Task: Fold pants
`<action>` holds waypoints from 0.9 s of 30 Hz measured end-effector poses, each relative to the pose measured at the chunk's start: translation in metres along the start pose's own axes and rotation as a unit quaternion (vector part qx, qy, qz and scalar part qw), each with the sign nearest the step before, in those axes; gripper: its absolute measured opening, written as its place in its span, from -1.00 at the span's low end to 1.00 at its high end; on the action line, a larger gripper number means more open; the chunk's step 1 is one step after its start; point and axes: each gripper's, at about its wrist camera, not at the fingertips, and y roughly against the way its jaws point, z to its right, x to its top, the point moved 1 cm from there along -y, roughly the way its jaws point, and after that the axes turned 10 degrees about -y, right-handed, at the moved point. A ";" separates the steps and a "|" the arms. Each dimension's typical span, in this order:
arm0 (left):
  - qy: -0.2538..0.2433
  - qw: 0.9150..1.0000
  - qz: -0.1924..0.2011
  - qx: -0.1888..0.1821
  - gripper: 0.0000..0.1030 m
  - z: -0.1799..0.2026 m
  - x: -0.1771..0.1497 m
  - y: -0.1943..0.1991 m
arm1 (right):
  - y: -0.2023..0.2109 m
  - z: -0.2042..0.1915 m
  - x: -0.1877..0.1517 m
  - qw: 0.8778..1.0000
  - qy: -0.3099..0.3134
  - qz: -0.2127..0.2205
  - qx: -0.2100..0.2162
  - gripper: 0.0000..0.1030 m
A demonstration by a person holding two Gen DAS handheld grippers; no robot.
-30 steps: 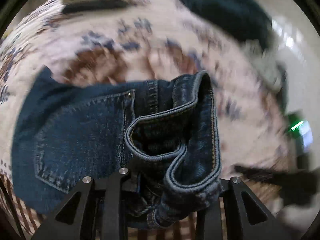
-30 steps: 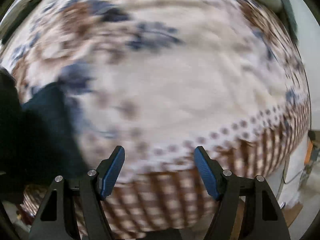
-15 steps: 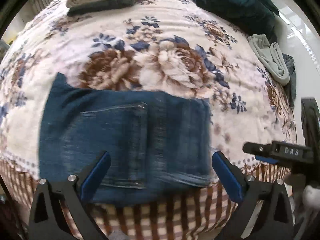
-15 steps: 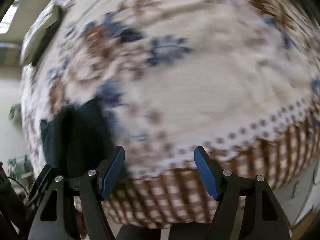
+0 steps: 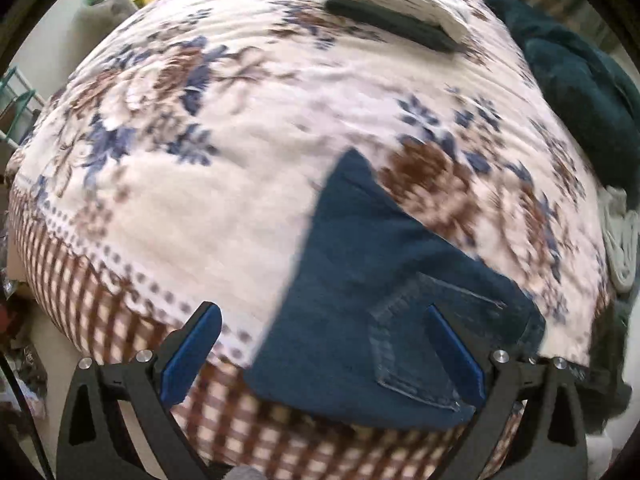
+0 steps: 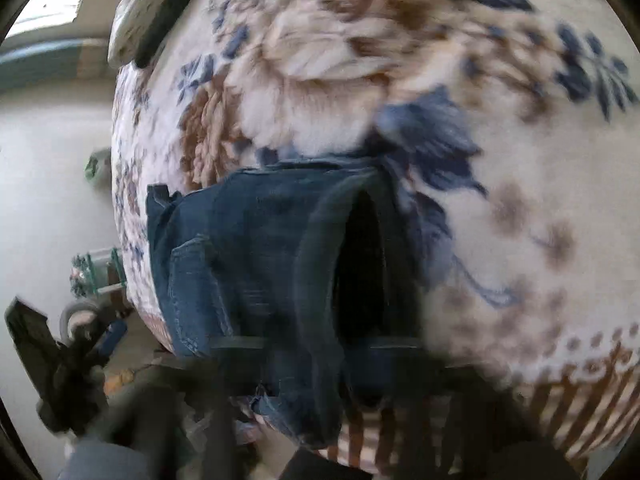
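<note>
The folded blue jeans (image 5: 384, 300) lie near the front edge of the floral bedspread (image 5: 248, 168), back pocket up. My left gripper (image 5: 320, 352) is open and empty, hovering over the jeans' left part, its blue pads (image 5: 192, 352) wide apart. In the right wrist view the jeans (image 6: 248, 248) fill the lower middle, and a raised denim fold (image 6: 320, 300) runs down into my right gripper (image 6: 320, 364), which is heavily blurred. The left gripper also shows at the lower left of that view (image 6: 68, 360).
A folded white and dark stack (image 5: 400, 12) lies at the back of the bed. A dark teal blanket (image 5: 580, 92) and a grey-green garment (image 5: 620, 240) lie to the right. The bed's checked front edge (image 5: 120, 292) drops to the floor.
My left gripper has let go of the jeans, opened and swung left. My right gripper has moved from bare bedspread onto the jeans' edge, where a fold now stands up.
</note>
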 end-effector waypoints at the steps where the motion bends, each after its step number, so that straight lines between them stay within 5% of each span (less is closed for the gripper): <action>1: 0.002 1.000 0.002 0.002 0.99 -0.005 0.002 0.001 | 0.009 -0.006 -0.004 1.000 0.013 0.021 -0.013 -0.86; 4: -0.001 1.000 0.001 -0.005 0.99 -0.012 0.016 -0.002 | 0.046 -0.019 -0.012 0.995 0.049 0.081 -0.035 -0.87; 7: 0.011 0.999 -0.007 -0.041 0.99 -0.014 0.032 -0.013 | 0.071 0.007 -0.002 0.993 0.035 0.098 -0.060 -0.87; 12: 0.016 0.993 -0.053 -0.108 0.99 0.005 0.074 -0.060 | 0.055 0.046 0.006 0.994 0.023 0.048 -0.096 -0.85; 16: 0.002 0.985 -0.130 -0.112 0.95 0.021 0.097 -0.116 | 0.047 0.051 0.006 0.993 0.014 0.046 -0.104 -0.66; 17: -0.002 0.982 -0.144 -0.122 0.85 0.025 0.102 -0.131 | 0.049 0.052 0.006 0.994 0.009 0.050 -0.100 -0.64; 19: -0.011 0.978 -0.155 -0.139 -0.02 0.029 0.104 -0.142 | 0.048 0.054 0.006 0.994 0.000 0.056 -0.097 -0.64; 22: -0.029 0.975 -0.154 -0.158 -0.22 0.032 0.106 -0.146 | 0.050 0.060 0.005 0.992 -0.013 0.065 -0.106 -0.56; 27: 0.164 0.940 -0.142 -0.263 -0.43 -0.040 0.110 -0.161 | 0.040 0.062 0.006 0.989 -0.025 0.061 -0.129 -0.56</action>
